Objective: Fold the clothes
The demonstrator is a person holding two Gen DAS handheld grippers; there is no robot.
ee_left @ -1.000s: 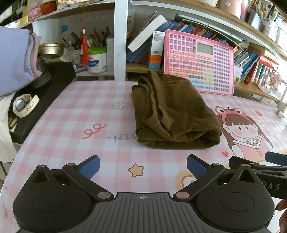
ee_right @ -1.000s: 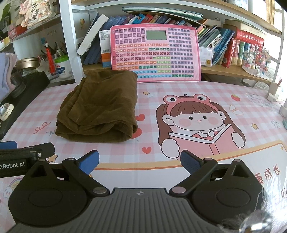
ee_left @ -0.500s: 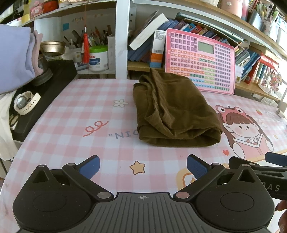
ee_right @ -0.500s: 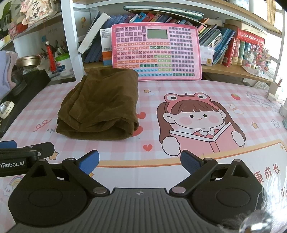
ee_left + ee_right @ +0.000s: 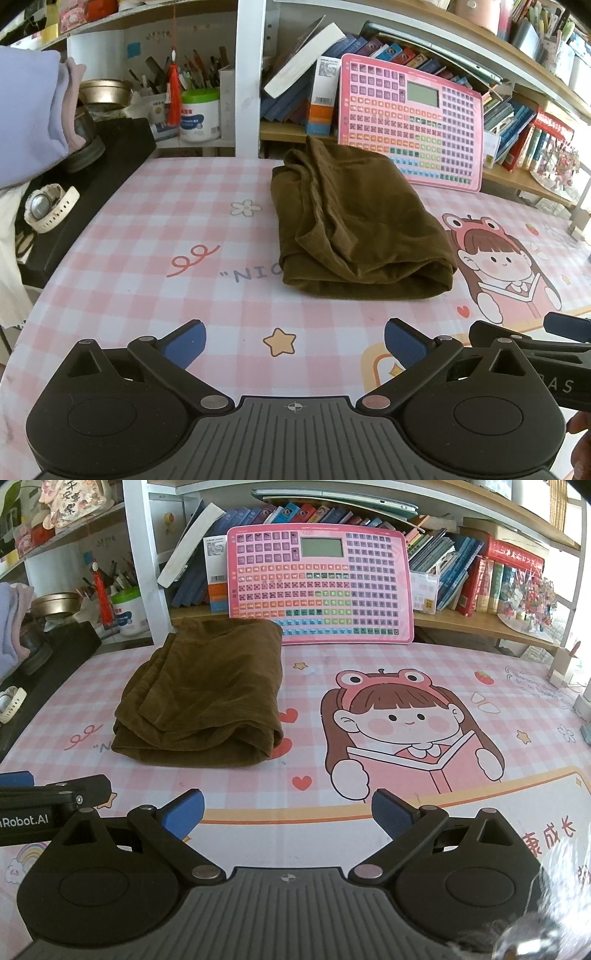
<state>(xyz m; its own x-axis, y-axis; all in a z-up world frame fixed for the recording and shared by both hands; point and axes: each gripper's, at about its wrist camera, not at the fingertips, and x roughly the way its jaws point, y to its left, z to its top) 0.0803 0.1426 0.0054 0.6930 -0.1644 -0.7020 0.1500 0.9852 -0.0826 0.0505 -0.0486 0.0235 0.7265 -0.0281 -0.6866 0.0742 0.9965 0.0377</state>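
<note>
Holding both tools low over the near edge of the pink checked desk mat [image 5: 155,236], we keep the left gripper [image 5: 293,341] and the right gripper [image 5: 288,810] spread wide, nothing between the blue pads [image 5: 184,341]. We judge this to be a rest pose: the one garment, a brown corduroy piece [image 5: 354,225], already lies folded into a thick rectangle, so neither tool needs a hold on it.

From the left gripper it sits ahead and a little to the right, well apart from the fingertips. From the right gripper it sits ahead and to the left [image 5: 207,698], its far edge near the pink keyboard learning board [image 5: 319,587] propped against the bookshelf beyond. The rounded fold faces us; the looser layered edges run along its left side, which we think may want tidying.

Counting: one garment, two grippers with two pads each, one learning board, one white wristwatch [image 5: 48,206] far left of the left tool.
</note>
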